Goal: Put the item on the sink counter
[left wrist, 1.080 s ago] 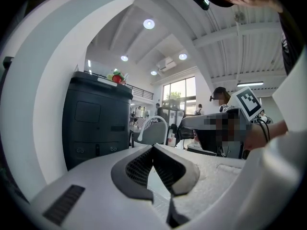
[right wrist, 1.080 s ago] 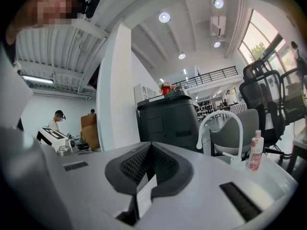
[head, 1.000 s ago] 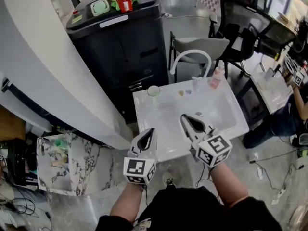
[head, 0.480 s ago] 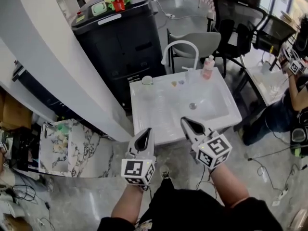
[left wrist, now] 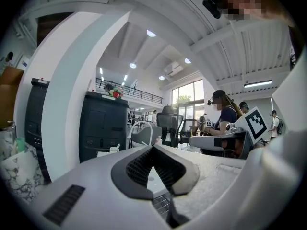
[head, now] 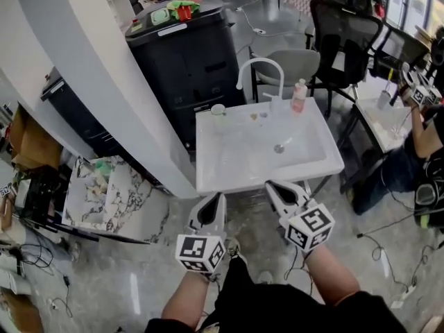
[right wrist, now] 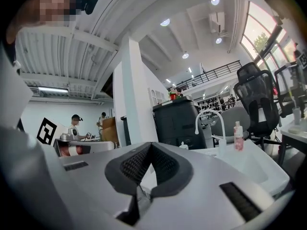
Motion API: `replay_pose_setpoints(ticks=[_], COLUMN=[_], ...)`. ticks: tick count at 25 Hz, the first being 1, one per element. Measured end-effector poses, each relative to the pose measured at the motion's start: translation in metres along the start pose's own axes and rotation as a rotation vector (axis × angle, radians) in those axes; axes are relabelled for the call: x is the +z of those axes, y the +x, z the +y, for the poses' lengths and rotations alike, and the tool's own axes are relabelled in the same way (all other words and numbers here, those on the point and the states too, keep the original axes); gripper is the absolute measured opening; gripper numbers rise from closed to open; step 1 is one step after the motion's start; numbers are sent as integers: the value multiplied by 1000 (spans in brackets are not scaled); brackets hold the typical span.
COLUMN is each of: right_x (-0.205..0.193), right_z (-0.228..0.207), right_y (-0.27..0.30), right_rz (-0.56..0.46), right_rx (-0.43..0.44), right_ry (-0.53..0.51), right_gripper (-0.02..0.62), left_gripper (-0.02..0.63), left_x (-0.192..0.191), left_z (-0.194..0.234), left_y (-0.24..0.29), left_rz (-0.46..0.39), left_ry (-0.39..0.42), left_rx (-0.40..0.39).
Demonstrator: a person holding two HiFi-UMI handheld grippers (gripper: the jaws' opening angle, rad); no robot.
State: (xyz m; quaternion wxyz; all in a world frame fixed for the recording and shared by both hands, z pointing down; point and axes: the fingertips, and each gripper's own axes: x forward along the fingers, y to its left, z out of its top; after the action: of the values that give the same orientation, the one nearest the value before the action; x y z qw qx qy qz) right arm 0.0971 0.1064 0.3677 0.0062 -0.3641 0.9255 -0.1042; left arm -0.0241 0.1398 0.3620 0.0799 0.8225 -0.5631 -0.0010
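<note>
The white sink (head: 208,179) was right under the tongs a moment ago. Now it sits farther off, and both tongs have come back past its near edge, over the grey floor (head: 139,283).

The left tongs (head: 216,198) are shut. Their two dark pads (left wrist: 139,166) touch at the tip with nothing between them. The right tongs (head: 272,185) are shut too, pad against pad, and hold nothing. Both point level, toward the sink. They sit side by side, a little apart.

On the flat top around the sink bowl stand a few things. A small cup (head: 218,109) is at the back left corner. A pink bottle (head: 299,94) stands at the back right, just beside the bent white tap (head: 260,71). Some tiny bits (head: 254,116) lie between the cup and the tap. I cannot tell which one is the item.

Behind the sink is a big black cabinet (head: 194,68) with green and red things (head: 182,7) on top. A grey chair (head: 295,64) stands behind the tap. A wide white wall (head: 97,82) runs along the left. On the right, another person (head: 423,137) sits at a table.
</note>
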Motion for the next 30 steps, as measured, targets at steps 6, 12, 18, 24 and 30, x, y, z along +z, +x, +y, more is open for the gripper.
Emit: replay_pose_setpoints(ticks=[6, 12, 18, 24, 30], right_x=[-1, 3, 6, -2, -7], right_z=[35, 69, 106, 143, 164], right_y=[-3, 22, 57, 72, 69], right_rz=[8, -5, -23, -16, -15], right_rx=[43, 46, -4, -50, -88], right_ry=[0, -7, -8, -31, -40], right_gripper=[-2, -2, -2, -2, -2], left_gripper=[3, 3, 3, 3, 3], left_x=[16, 25, 34, 36, 29], left_z=[2, 36, 83, 117, 125], left_y=[-37, -61, -79, -100, -117], left_rz=[-34, -43, -41, -49, -46], left_ry=[-1, 2, 23, 17, 3], left_rx=[27, 29, -21, -58, -96])
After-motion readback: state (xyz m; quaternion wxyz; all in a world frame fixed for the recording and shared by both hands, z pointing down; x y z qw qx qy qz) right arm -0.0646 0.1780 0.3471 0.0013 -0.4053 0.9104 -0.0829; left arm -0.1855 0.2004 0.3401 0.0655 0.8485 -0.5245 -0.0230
